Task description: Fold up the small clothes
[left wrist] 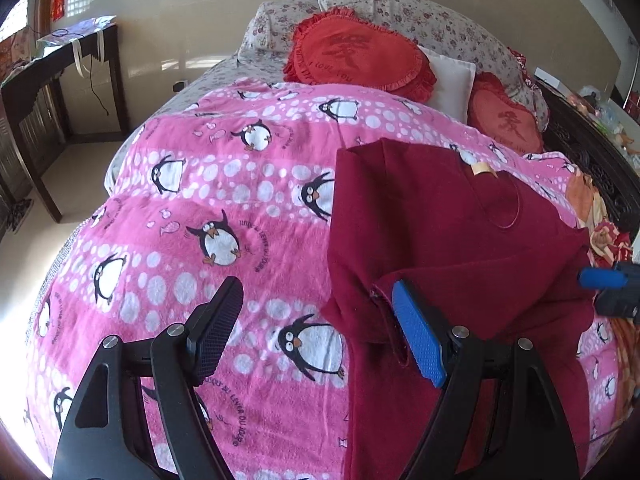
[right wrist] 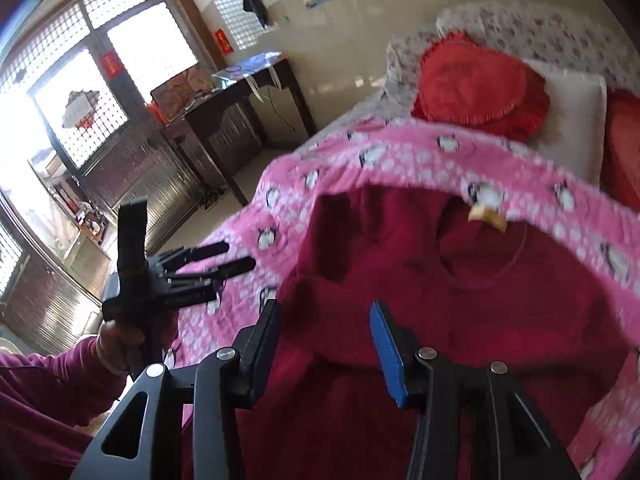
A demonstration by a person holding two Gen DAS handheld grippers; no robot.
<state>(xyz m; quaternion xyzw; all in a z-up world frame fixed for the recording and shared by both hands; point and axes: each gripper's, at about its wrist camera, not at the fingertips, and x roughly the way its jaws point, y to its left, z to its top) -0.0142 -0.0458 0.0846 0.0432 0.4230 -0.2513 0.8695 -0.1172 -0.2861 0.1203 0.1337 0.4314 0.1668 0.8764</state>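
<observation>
Left wrist view, left to right: dark bench (left wrist: pixel 60 60) in the upper left of the frame, against the wall. Pink penguin blanket (left wrist: pixel 224 216) covers the bed through the middle. My left tongs (left wrist: pixel 316 324) are spread wide and released, holding nothing; the black finger hangs over bare blanket, and the blue pad (left wrist: pixel 418 334) lies at the left edge of the maroon sweater (left wrist: pixel 460 248). Can't tell if it's actually touching. The sweater lies on the blanket in the right half of the frame, collar and tan tag (left wrist: pixel 483 169) toward the pillows. Red heart cushion (left wrist: pixel 360 50) top centre. Right tongs poke in at the far right edge.

Right wrist view: left tongs (right wrist: pixel 236 258) seen side-on at mid-left. Right tongs (right wrist: pixel 326 344) at bottom centre, wide open, gripping nothing, hanging over the sweater (right wrist: pixel 460 320). Frame is motion-blurred.
</observation>
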